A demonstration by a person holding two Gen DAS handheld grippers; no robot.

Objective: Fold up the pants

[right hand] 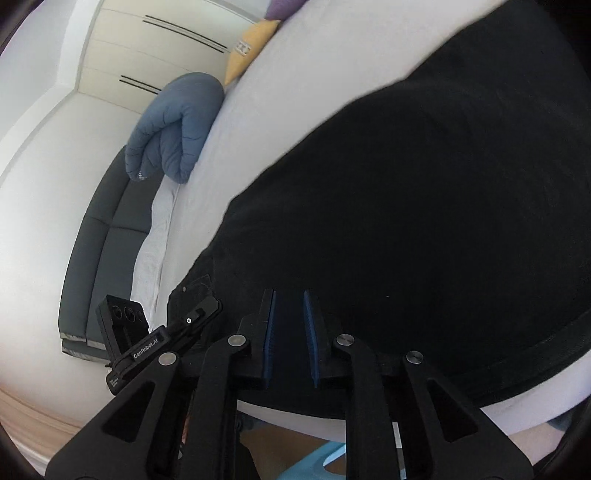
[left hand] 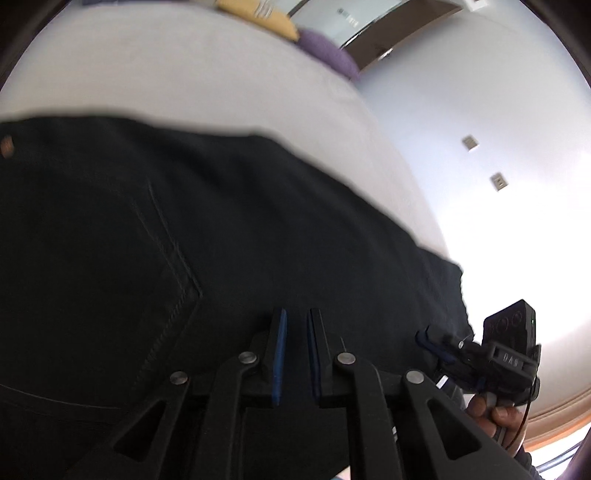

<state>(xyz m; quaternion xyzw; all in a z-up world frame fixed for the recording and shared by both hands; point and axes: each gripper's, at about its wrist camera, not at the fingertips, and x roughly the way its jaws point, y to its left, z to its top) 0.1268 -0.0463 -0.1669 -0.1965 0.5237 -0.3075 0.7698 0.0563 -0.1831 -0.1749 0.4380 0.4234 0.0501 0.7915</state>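
Black pants (left hand: 184, 236) lie spread on a white bed (left hand: 184, 74), a back pocket seam facing up. In the right wrist view the pants (right hand: 424, 221) fill the right half of the frame. My left gripper (left hand: 296, 314) hovers just over the pants near their lower edge, its jaws slightly apart with nothing between them. My right gripper (right hand: 288, 295) sits over the pants near their edge, jaws slightly apart and empty. The right gripper also shows in the left wrist view (left hand: 428, 338) at the pants' right edge, and the left gripper in the right wrist view (right hand: 199, 302).
A yellow pillow (left hand: 258, 14) and a purple pillow (left hand: 328, 51) lie at the far end of the bed. A folded blue duvet (right hand: 173, 125) hangs at the bed's edge over a dark mat (right hand: 103, 236) on the floor. A wardrobe (right hand: 155, 48) stands behind.
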